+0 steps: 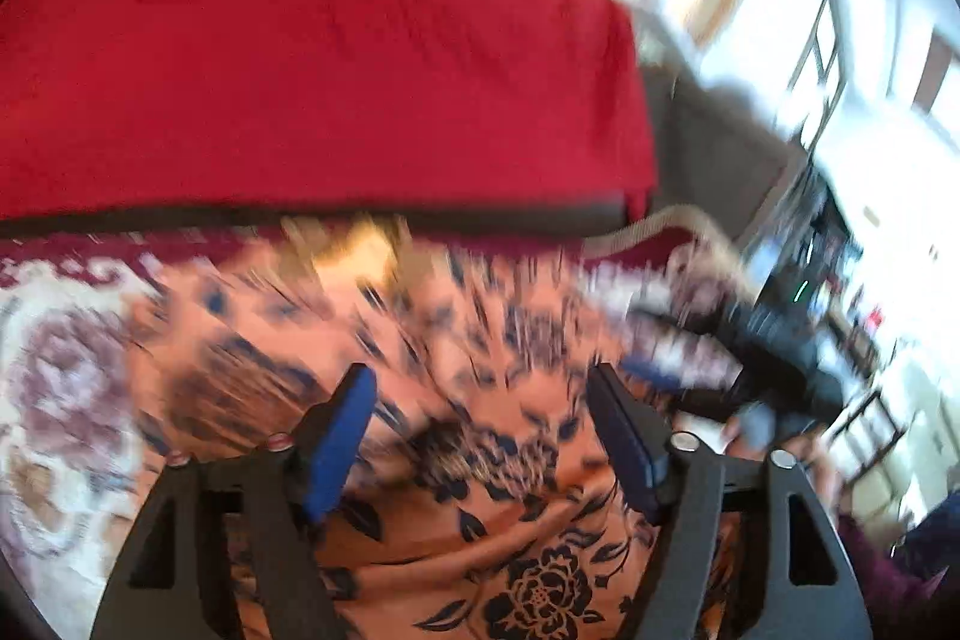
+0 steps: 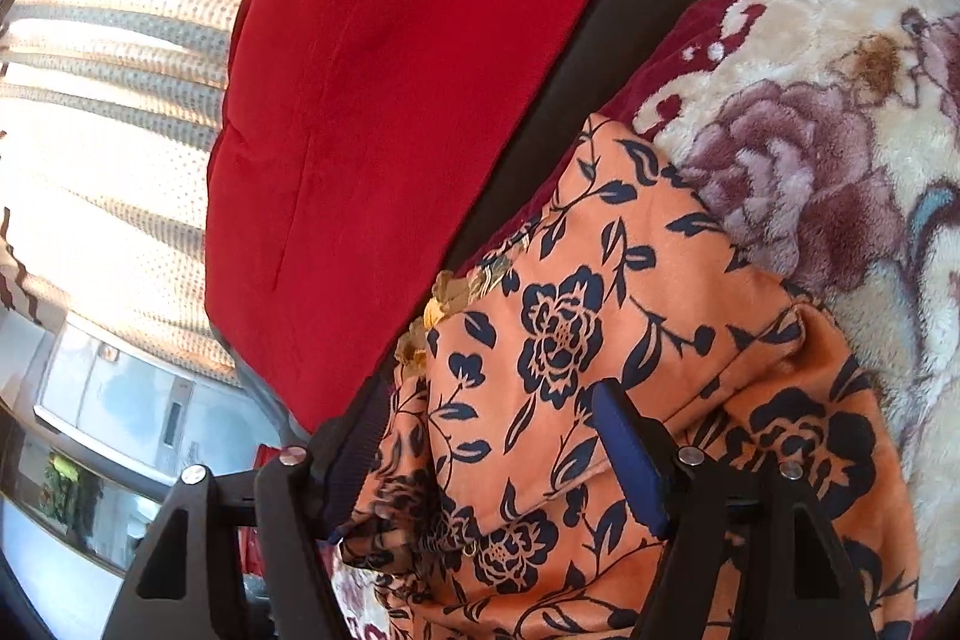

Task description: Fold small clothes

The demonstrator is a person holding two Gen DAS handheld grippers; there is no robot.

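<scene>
— Right wrist view: what's the cloth like?

— Orange velvety garment [image 2: 576,340] printed with navy roses, bunched in soft folds on a plush cream blanket [image 2: 840,58] with mauve flowers. Smooth red cushion [image 2: 384,100] behind it.

— Your claws?

— My right claw [image 2: 480,436] is spread wide, blue pads straddling a fold, gripping nothing. My left claw [image 1: 480,436] is also wide apart above the garment [image 1: 492,538]; its view is motion-blurred, contact unclear.

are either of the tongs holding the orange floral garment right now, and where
Nothing is held. Both the left tongs and right tongs stand open above the orange floral garment, which lies on the plush blanket.
</scene>
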